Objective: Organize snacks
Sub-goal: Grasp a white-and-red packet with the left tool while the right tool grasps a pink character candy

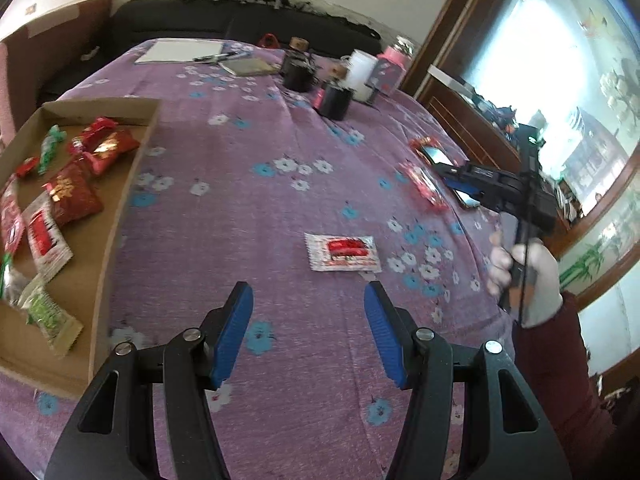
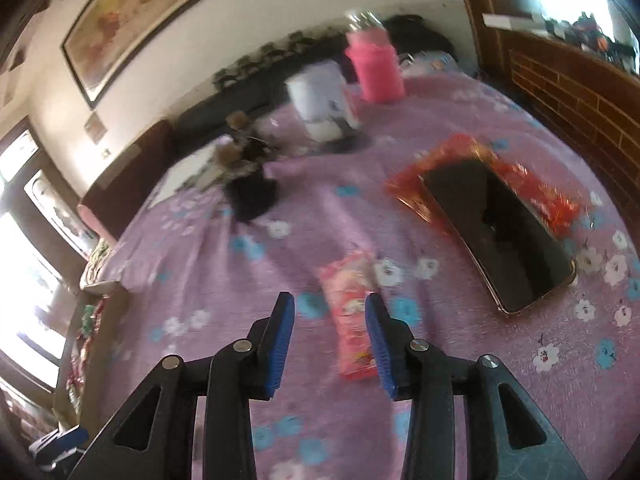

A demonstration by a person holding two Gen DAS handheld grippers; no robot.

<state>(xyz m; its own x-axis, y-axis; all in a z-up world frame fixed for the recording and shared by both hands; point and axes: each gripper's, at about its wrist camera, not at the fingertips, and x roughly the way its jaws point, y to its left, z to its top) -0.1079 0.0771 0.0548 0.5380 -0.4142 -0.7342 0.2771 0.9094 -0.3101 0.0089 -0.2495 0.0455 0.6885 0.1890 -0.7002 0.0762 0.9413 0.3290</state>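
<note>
In the left wrist view, the left gripper (image 1: pixel 308 330) hangs over the purple floral cloth of the tabletop (image 1: pixel 248 208) with its blue-padded jaws standing about half open and nothing between them. Just beyond the tips lies a flat white snack packet with a red label (image 1: pixel 343 253), alone on the cloth. To the left sits a shallow brown cardboard tray (image 1: pixel 120 216) already holding a mix of red, white and green snack packets (image 1: pixel 60 200).

In the right wrist view, the right gripper (image 2: pixel 330 338) points down at a long pink snack packet (image 2: pixel 352 320) lying flat on the cloth. The packet runs between the blue pads, closer to the right one, and a gap shows on the left side; the jaws are partly open and not clamped on it, though motion blur makes the right-hand contact hard to judge. Past it to the right, a black smartphone (image 2: pixel 504 232) rests on a red and gold foil packet (image 2: pixel 440 168).

From the left wrist view, a white-gloved hand (image 1: pixel 524 276) with a dark red sleeve grips the right gripper's handle at the right edge. At the far end of the tabletop stand a pink container (image 2: pixel 374 68), a white cylindrical tub (image 2: pixel 320 100) and dark jars (image 1: pixel 334 100).
</note>
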